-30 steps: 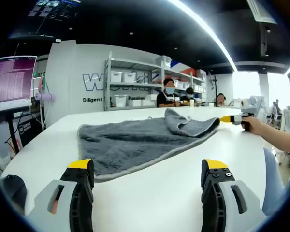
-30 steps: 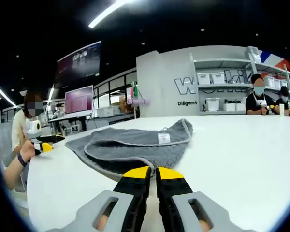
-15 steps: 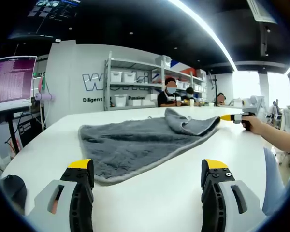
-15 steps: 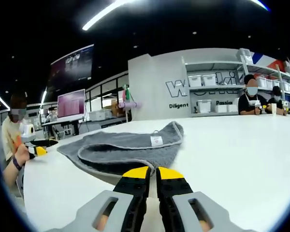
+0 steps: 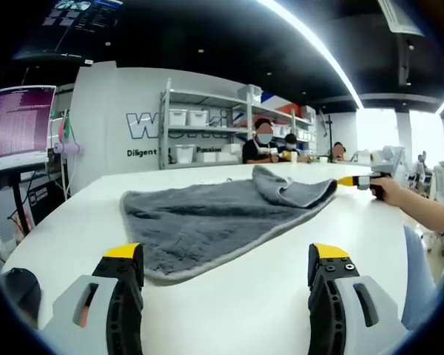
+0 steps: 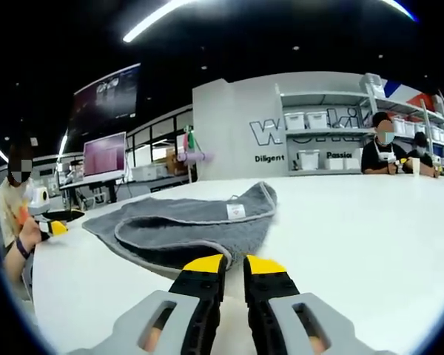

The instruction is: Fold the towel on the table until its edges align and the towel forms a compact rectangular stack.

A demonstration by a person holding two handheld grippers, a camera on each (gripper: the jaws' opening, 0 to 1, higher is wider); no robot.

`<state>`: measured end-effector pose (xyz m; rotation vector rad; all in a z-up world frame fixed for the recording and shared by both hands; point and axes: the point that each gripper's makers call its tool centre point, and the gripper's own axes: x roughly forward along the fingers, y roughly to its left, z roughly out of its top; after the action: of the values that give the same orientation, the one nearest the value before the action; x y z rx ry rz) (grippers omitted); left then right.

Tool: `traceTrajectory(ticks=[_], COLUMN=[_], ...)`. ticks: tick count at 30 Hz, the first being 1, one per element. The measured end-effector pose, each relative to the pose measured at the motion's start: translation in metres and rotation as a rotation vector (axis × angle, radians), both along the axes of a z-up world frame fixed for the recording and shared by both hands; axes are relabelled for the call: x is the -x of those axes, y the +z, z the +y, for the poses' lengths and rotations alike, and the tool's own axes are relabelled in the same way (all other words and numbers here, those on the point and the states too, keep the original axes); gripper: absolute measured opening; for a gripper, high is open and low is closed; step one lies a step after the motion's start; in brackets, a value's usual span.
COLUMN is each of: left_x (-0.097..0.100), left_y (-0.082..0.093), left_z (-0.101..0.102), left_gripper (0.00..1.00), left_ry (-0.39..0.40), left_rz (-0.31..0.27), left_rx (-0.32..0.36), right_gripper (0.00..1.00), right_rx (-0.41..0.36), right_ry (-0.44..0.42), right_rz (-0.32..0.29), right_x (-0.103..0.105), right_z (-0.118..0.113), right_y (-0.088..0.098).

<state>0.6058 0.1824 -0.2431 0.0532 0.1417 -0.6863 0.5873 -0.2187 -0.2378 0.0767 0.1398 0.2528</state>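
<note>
On the table (image 5: 266,288) lies one towel (image 5: 207,218); left gripper (image 5: 226,259) released, right gripper (image 6: 226,264) nearly clenched, empty.

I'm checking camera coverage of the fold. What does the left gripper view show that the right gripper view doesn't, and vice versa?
Left gripper view: the left gripper's jaws wide apart, and the right gripper at the far folded corner of the grey terry towel. Right gripper view: the towel's small white label and the right gripper's jaws nearly together. Both: the towel lying on the white table.
</note>
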Motion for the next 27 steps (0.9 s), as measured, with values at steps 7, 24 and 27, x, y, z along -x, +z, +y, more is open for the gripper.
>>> traceTrajectory(ticks=[7,24,27], left_x=[0.000,0.001,0.001], left_y=[0.000,0.000,0.000], left_z=[0.000,-0.001,-0.002], left_gripper=[0.90,0.90,0.90], left_ry=[-0.001,-0.003,-0.003], left_rz=[0.000,-0.002,-0.002], left_rx=[-0.002,-0.004,-0.004], right_gripper=[0.13,0.41,0.55], right_rx=[0.027,0.060,0.067], right_ry=[0.011,0.040,0.051], right_rz=[0.011,-0.020,-0.022], right_x=[0.000,-0.002,-0.004], right_z=[0.002,0.008,0.012], right_y=[-0.003,0.000,0.000])
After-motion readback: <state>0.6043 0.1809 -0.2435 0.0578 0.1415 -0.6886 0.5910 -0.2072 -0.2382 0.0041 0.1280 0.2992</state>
